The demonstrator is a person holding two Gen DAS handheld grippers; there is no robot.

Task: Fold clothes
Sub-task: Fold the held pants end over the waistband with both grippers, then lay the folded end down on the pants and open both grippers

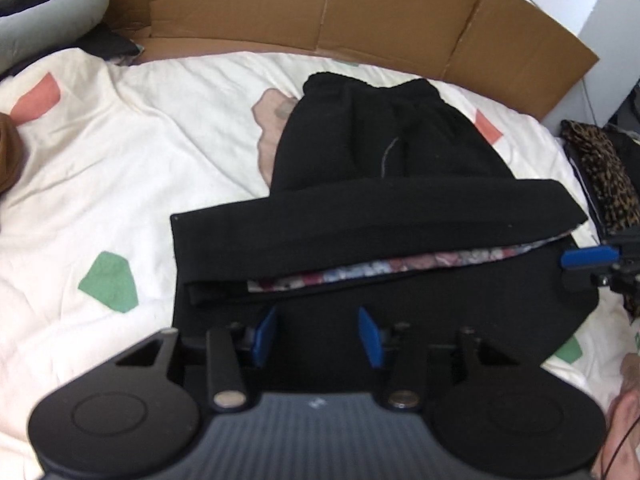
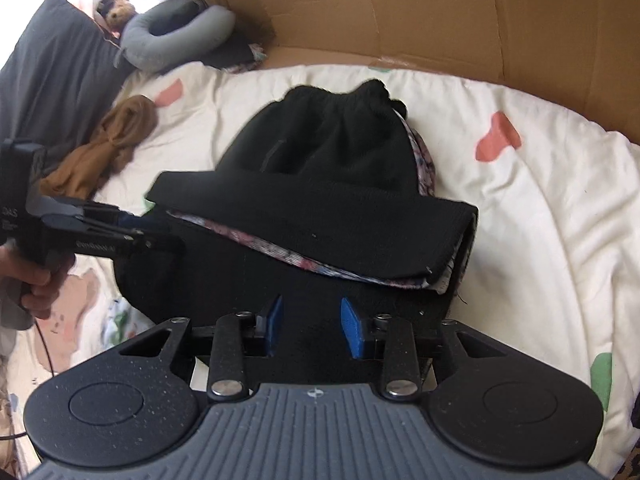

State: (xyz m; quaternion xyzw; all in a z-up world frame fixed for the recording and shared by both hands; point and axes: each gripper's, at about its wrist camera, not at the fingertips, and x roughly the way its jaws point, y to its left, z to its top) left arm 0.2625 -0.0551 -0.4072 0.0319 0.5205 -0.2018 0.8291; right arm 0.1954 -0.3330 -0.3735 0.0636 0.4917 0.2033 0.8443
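A black garment [image 1: 384,208] is seen lying on a bed covered by a cream quilt [image 1: 120,184] with coloured patches; it fills the centre of both views. Its gathered waistband points to the top of the frame, and a band of it has been folded across the middle, so that a floral lining [image 1: 360,268] is exposed along the fold's lower edge. In the right wrist view the same lining is seen at the fold's lower right corner.

The left hand-held gripper [image 1: 319,336] is held low in its frame over the near part of the black cloth, its blue pads [image 1: 266,334] spread partway with nothing pinched between them. The right hand-held gripper [image 2: 311,328] is held likewise at the bottom centre of its view, pads apart above the cloth, gripping nothing. Each gripper can be seen from the other's camera at the frame edge.

A cardboard sheet [image 1: 320,8] stands along the top of both views. A brown cloth [image 2: 108,144] and a grey cushion [image 2: 176,36] lie at the upper left of the right wrist view.
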